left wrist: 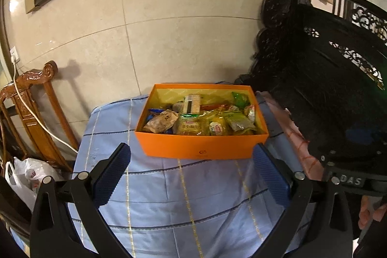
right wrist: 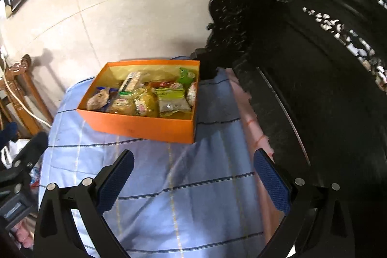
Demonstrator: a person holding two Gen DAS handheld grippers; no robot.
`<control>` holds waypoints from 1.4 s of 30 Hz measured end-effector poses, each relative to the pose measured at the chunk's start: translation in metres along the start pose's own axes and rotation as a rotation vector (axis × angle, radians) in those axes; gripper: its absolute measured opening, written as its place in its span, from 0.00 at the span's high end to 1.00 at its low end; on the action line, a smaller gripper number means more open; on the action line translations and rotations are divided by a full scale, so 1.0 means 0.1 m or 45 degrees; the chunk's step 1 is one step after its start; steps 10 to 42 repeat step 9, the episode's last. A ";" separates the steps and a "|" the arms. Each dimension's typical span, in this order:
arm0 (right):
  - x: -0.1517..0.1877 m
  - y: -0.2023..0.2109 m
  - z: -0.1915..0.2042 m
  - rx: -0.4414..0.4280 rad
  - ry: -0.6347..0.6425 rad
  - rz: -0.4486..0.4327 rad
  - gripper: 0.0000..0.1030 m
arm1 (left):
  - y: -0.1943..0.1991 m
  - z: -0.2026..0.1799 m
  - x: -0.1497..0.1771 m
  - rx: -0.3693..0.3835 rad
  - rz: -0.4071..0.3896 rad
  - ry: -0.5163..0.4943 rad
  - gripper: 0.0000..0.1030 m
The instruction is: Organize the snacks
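Blue checked cloth (left wrist: 169, 197) covers the desk beneath us. Our left tool (left wrist: 191, 156) and right tool (right wrist: 193, 161) both gape wide, holding nothing. Just ahead sits the orange box (left wrist: 200, 146), filled with snacks (left wrist: 205, 117).

Matt orange cardboard box (left wrist: 202, 146) holds glossy plastic snack packets (left wrist: 193, 126) on woven cloth (left wrist: 169, 197).

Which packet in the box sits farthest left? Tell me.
The crinkled brown packet in the orange box's front-left corner. The others, yellow and green, lie further right; it alone is brown.
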State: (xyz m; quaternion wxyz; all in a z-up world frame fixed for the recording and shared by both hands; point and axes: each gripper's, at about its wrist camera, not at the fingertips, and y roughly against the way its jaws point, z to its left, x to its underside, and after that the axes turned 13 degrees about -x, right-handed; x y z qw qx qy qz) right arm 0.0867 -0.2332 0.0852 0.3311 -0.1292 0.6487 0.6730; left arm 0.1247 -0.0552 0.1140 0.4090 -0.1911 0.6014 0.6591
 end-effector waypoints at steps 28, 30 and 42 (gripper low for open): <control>0.05 0.00 0.14 -0.047 0.013 0.015 0.03 | -0.03 0.01 0.00 -0.015 0.063 -0.003 0.04; 0.05 0.00 0.14 -0.047 0.013 0.015 0.03 | -0.03 0.01 0.00 -0.015 0.063 -0.003 0.04; 0.05 0.00 0.14 -0.047 0.013 0.015 0.03 | -0.03 0.01 0.00 -0.015 0.063 -0.003 0.04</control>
